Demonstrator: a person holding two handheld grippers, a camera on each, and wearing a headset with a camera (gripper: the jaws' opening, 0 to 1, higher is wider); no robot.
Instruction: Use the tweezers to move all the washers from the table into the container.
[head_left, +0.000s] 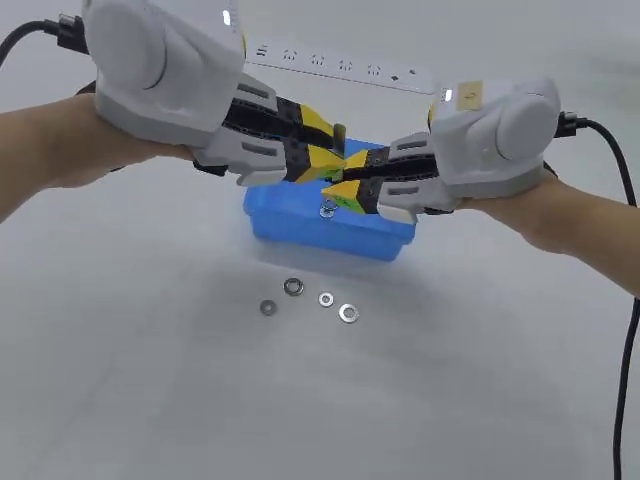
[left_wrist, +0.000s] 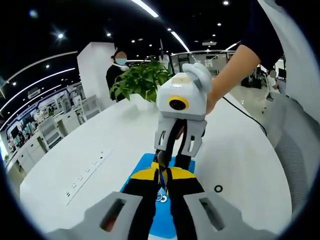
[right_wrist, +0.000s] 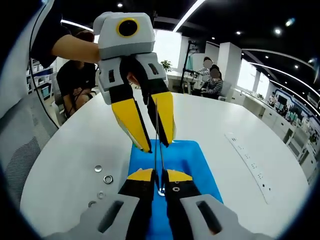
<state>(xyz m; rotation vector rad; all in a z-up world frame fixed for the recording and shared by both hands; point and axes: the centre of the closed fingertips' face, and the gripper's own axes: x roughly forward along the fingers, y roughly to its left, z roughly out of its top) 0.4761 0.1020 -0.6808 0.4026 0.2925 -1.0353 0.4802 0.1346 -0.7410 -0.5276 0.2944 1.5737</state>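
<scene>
Above the blue plastic container (head_left: 290, 226), with right gripper (right_wrist: 160, 176) fingers pinched on thin steel tweezers (right_wrist: 156, 135) carrying a small metal washer (head_left: 327, 210), left gripper (left_wrist: 163, 172) fingers near-closed astride them, grip unclear: lower inside its walls, then ease the pinch.

shiny metal washers (head_left: 348, 313), glossy plastic container (head_left: 300, 228)
</scene>
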